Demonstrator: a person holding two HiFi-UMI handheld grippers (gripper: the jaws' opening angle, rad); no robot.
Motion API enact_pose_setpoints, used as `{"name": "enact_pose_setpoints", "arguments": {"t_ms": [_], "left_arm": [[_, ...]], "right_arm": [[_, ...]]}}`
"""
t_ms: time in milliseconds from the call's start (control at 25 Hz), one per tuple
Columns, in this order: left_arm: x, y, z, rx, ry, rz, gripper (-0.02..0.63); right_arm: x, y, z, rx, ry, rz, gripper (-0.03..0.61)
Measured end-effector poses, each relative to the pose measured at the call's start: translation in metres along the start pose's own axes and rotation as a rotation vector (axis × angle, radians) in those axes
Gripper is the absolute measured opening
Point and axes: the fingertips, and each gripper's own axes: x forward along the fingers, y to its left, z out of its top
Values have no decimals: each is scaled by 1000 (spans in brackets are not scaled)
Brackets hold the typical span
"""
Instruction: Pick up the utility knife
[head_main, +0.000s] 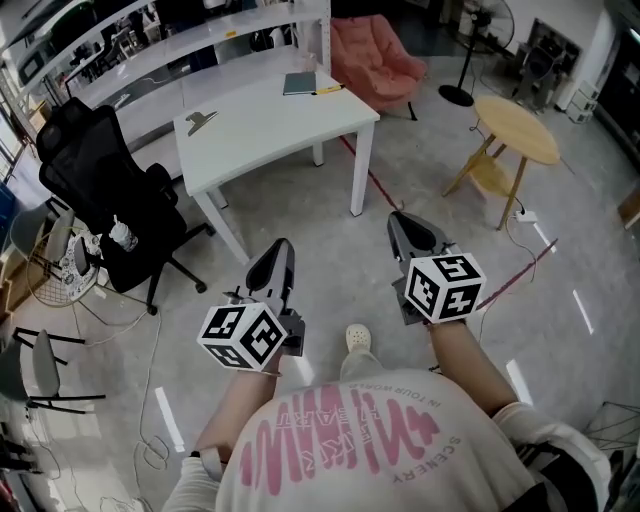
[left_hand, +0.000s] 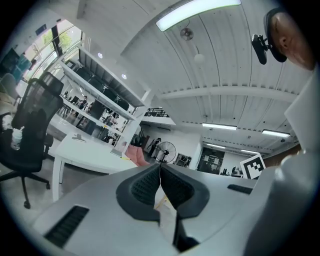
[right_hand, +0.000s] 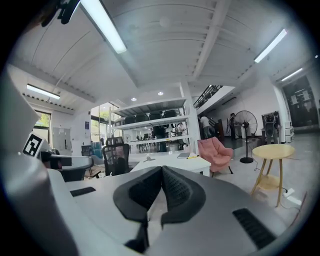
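A white table (head_main: 290, 135) stands ahead of me across the floor. At its far end lies a thin yellow tool (head_main: 330, 90), likely the utility knife, next to a dark notebook (head_main: 299, 83). The same yellow tool (right_hand: 192, 157) shows small in the right gripper view. A grey object (head_main: 200, 121) sits at the table's left end. My left gripper (head_main: 280, 246) and right gripper (head_main: 397, 218) are both held out over the floor, well short of the table. Each is shut with nothing between its jaws, as seen on the left gripper (left_hand: 160, 167) and the right gripper (right_hand: 162, 170).
A black office chair (head_main: 110, 200) stands left of the table. A pink armchair (head_main: 375, 55) is behind it, and a round wooden side table (head_main: 515, 128) is to the right. A standing fan (head_main: 480, 30) is at the back. Cables and a red floor line (head_main: 380, 190) cross the concrete.
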Motion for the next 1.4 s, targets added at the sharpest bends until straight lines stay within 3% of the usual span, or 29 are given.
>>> {"name": "enact_pose_setpoints", "arguments": {"t_ms": [280,880,1160,1400], "left_arm": [[103,5,-6,4,29,-39,25],[352,56,52,-5,-22,-25,25],[421,56,52,16,-36,-34,25],[445,62,39,-12,-11,-30,25]], "right_arm": [[66,-65,-1,21,27,7,14],[267,-206,90,27,-8,101,14],[308,-254,105,17,-26,122,14],[320,-277,95,24,5,113,14]]}}
